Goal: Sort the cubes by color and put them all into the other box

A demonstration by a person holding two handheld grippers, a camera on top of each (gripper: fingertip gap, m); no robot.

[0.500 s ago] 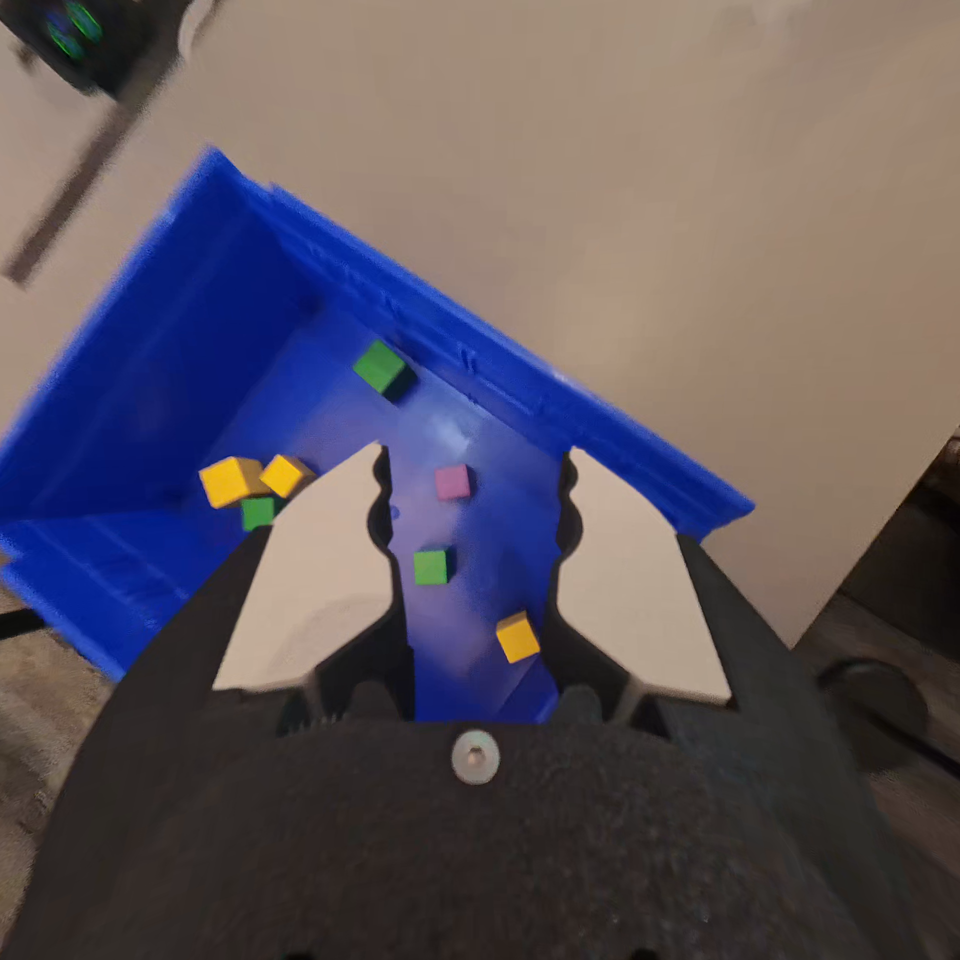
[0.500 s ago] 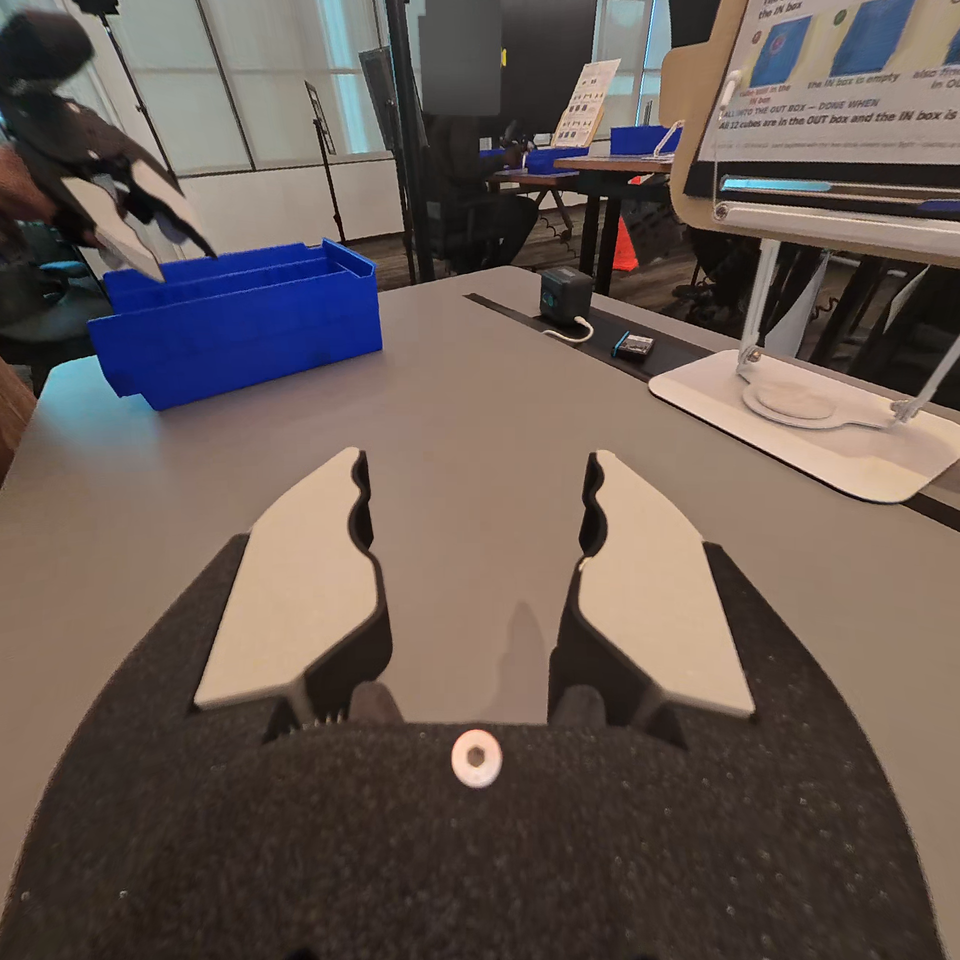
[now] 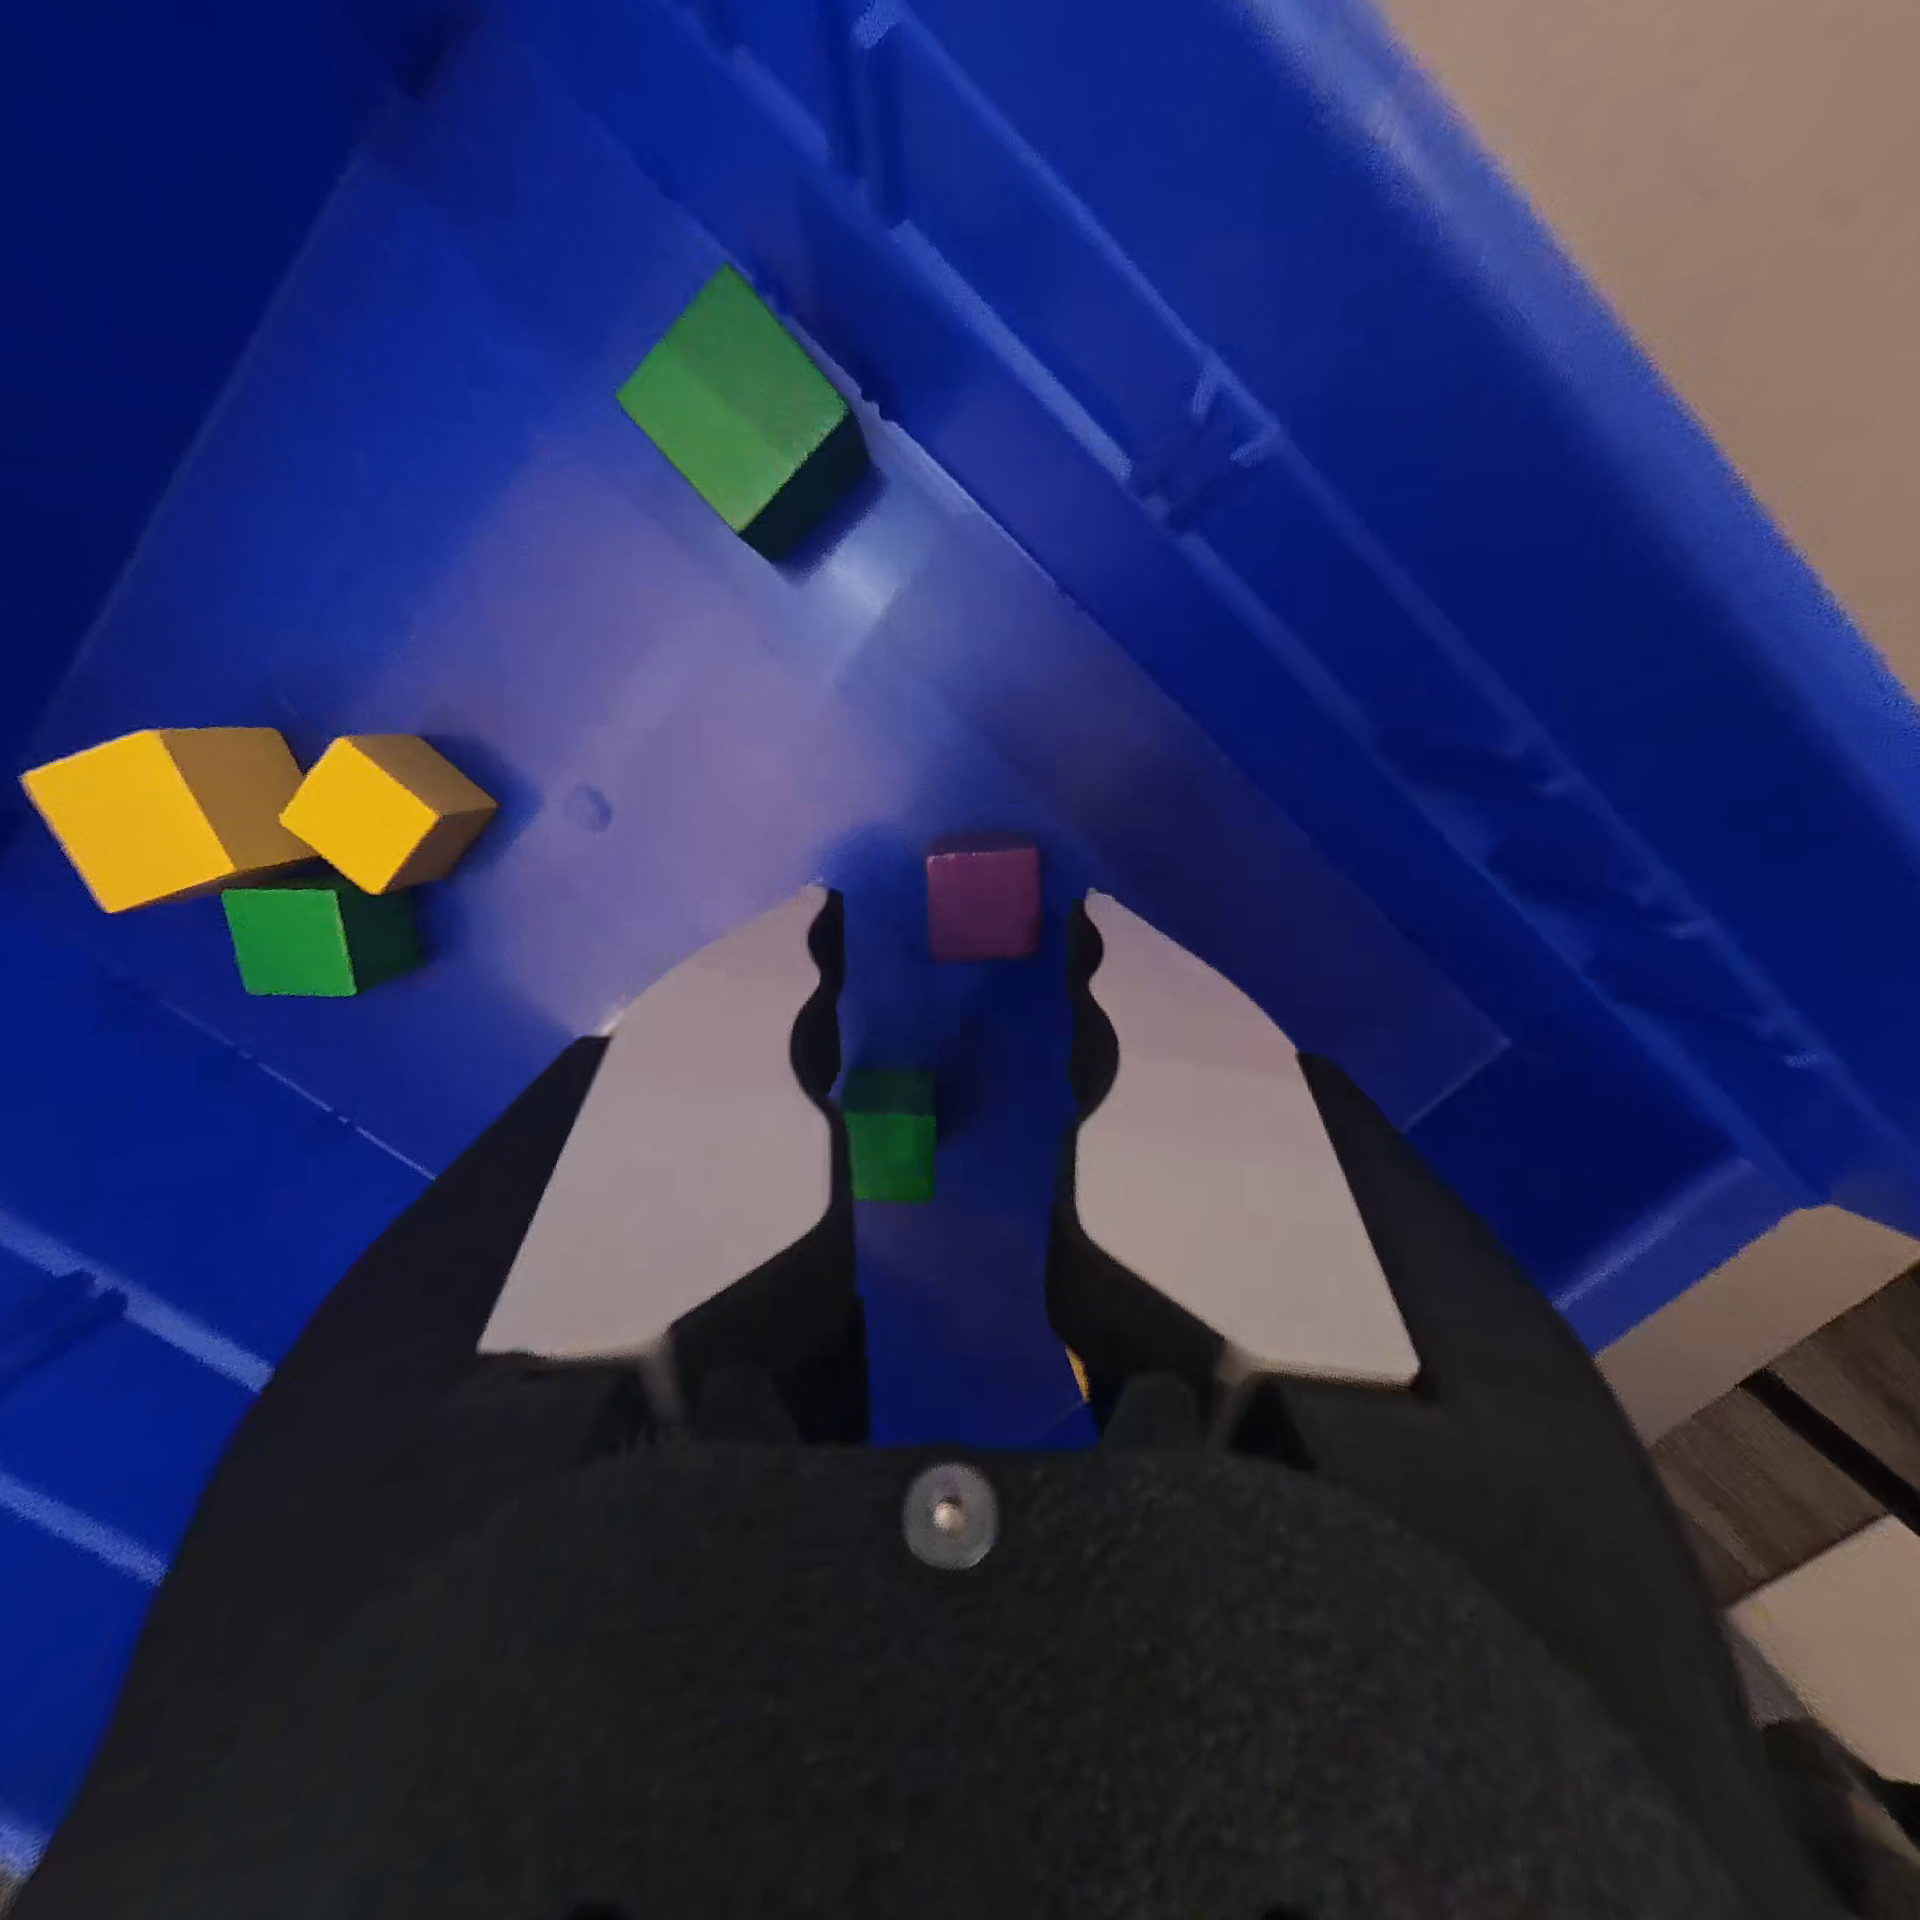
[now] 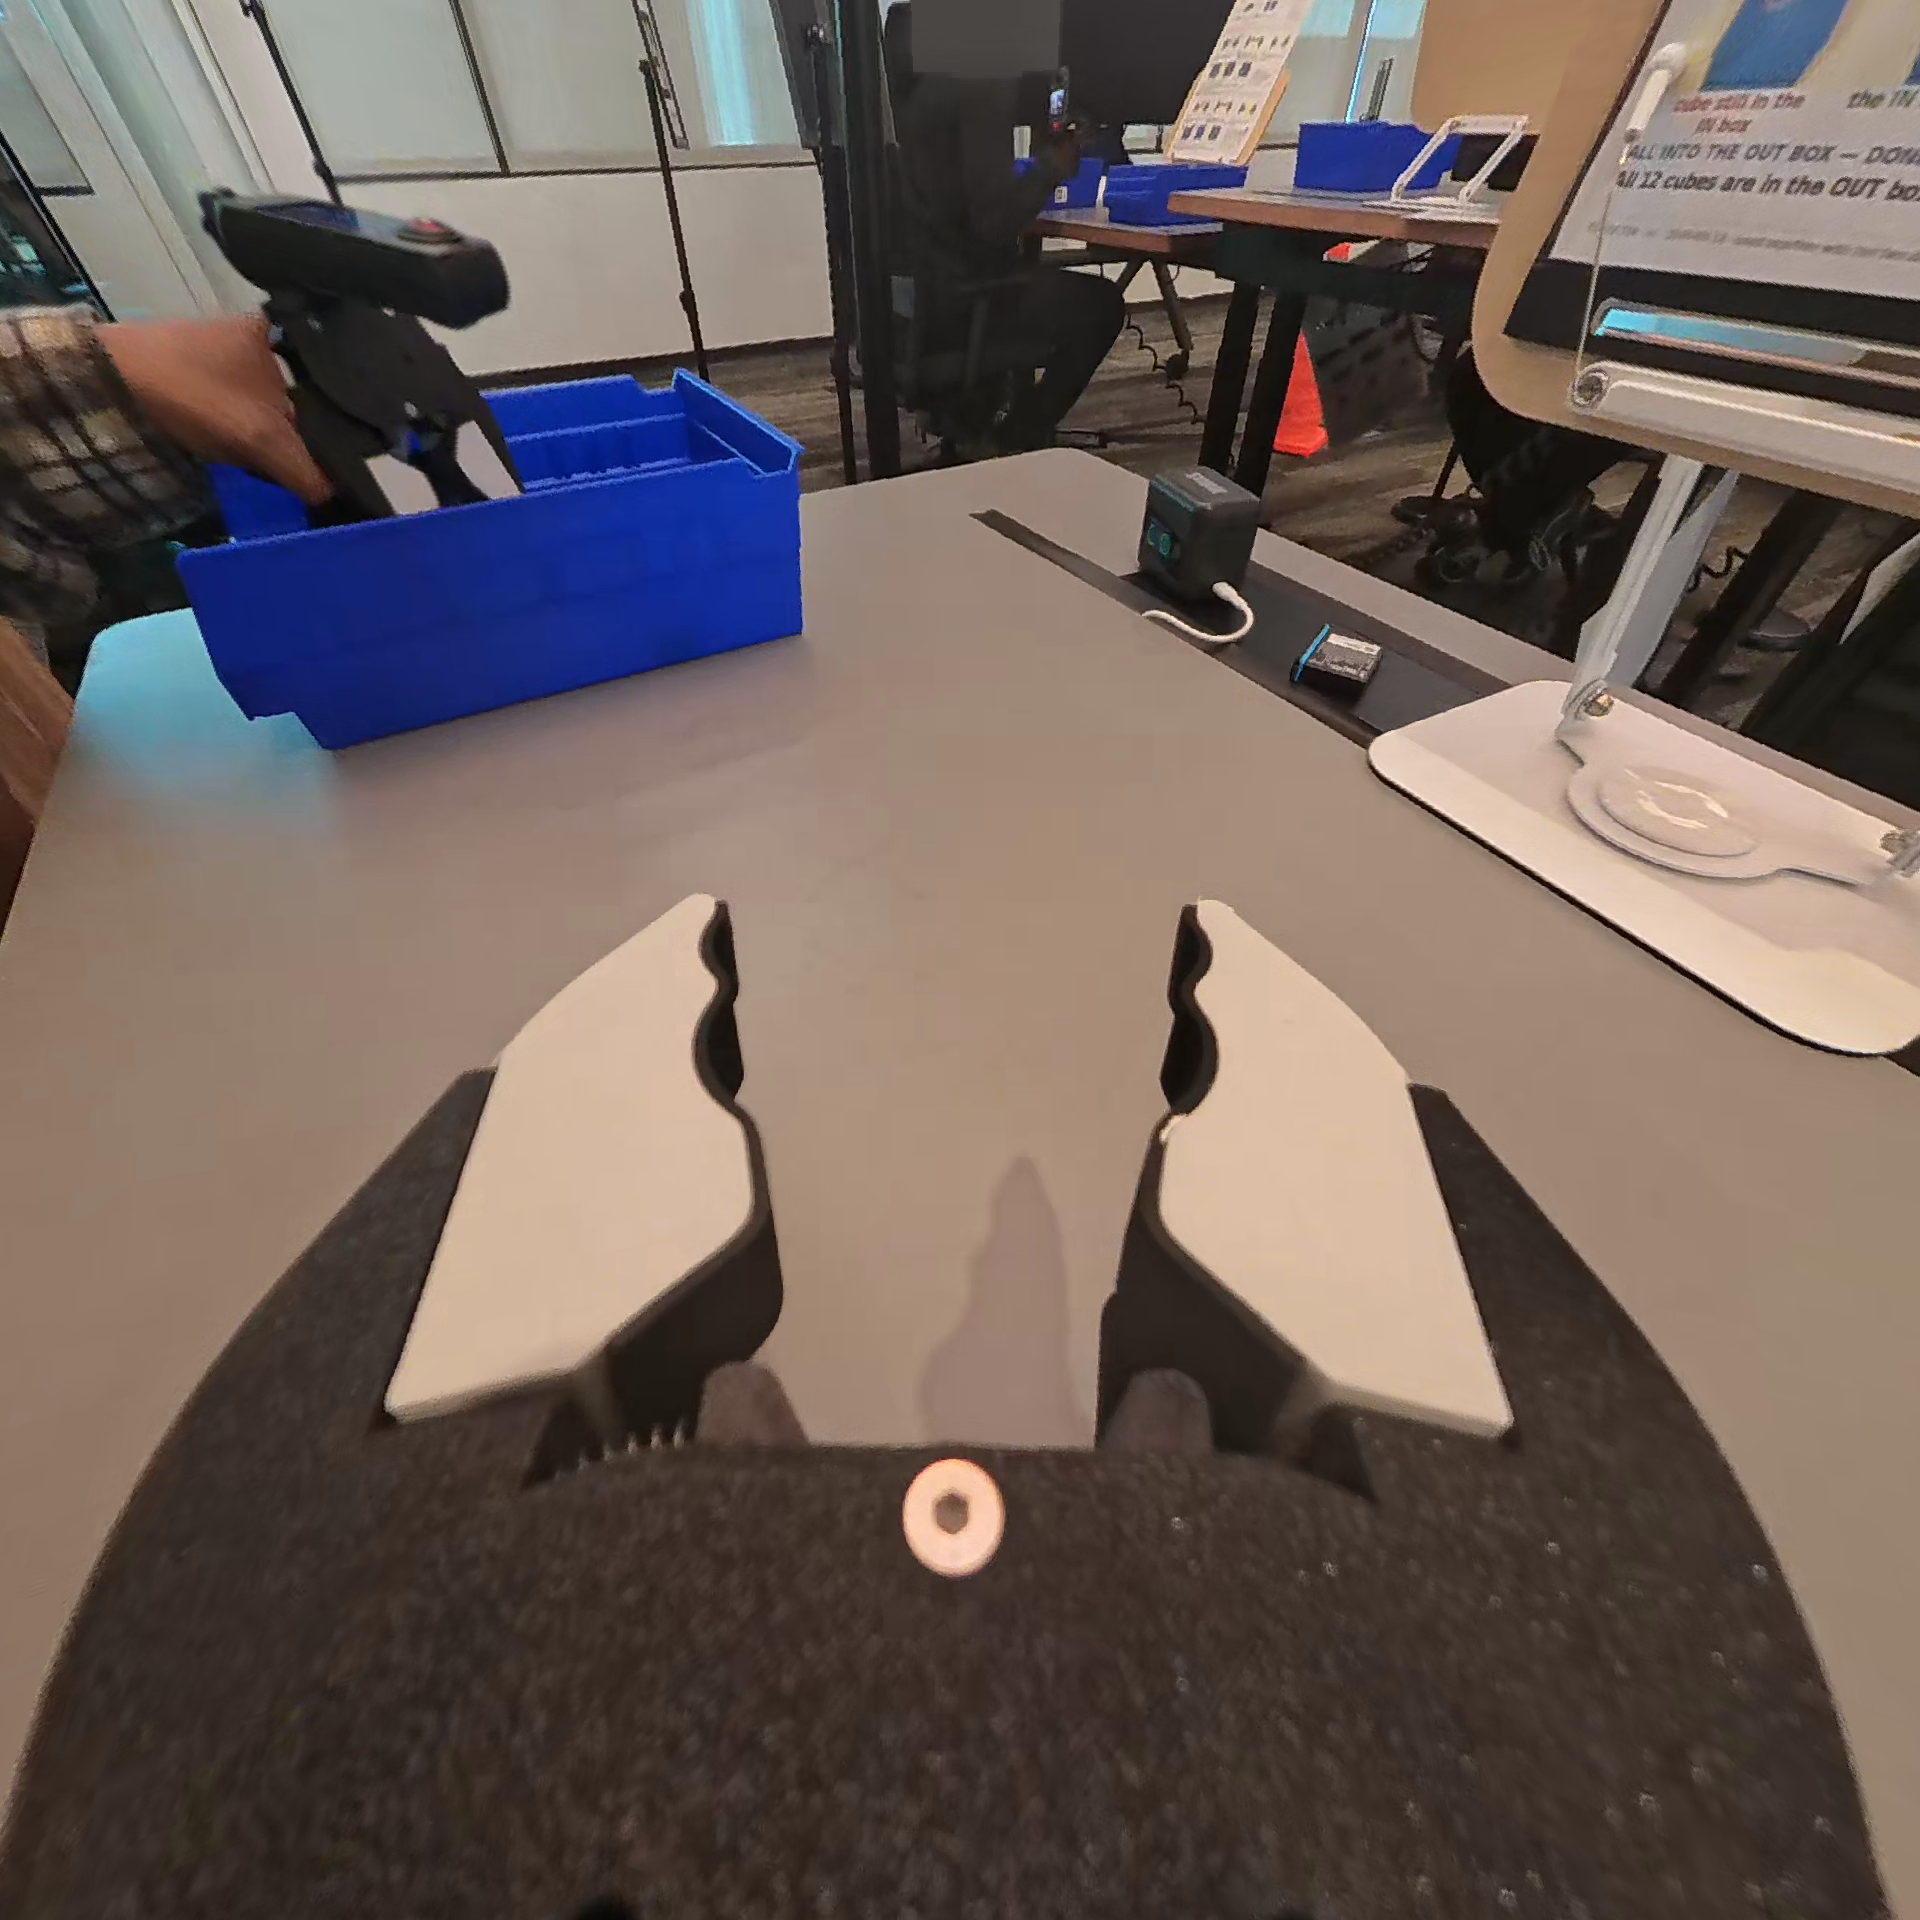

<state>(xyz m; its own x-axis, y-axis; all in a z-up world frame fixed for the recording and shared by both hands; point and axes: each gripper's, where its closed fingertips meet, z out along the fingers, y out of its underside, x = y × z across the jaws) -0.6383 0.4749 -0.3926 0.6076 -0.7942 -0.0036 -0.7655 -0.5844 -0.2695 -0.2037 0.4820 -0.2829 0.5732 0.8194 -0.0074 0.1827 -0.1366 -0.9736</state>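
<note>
A small matte purple cube (image 3: 982, 896) lies on the glossy ribbed blue box (image 3: 1299, 582) floor, just beyond the left gripper (image 3: 954, 904) – lower than half a second ago, jaws open, empty. The right gripper (image 4: 954, 920) hovers over the smooth grey table (image 4: 935, 810) – gaping, empty.

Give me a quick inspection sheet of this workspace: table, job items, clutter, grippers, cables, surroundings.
Surface: grey table, mostly bare.
Job's things: blue box holding three green cubes, two yellow cubes and a purple cube.
Clutter: small black device, black battery-like block, white stand base.
Grippers: left gripper open inside the box near the purple cube; right gripper open, empty, over the table.
Cables: white cable at the device.
Surroundings: other tables, seated person.
</note>
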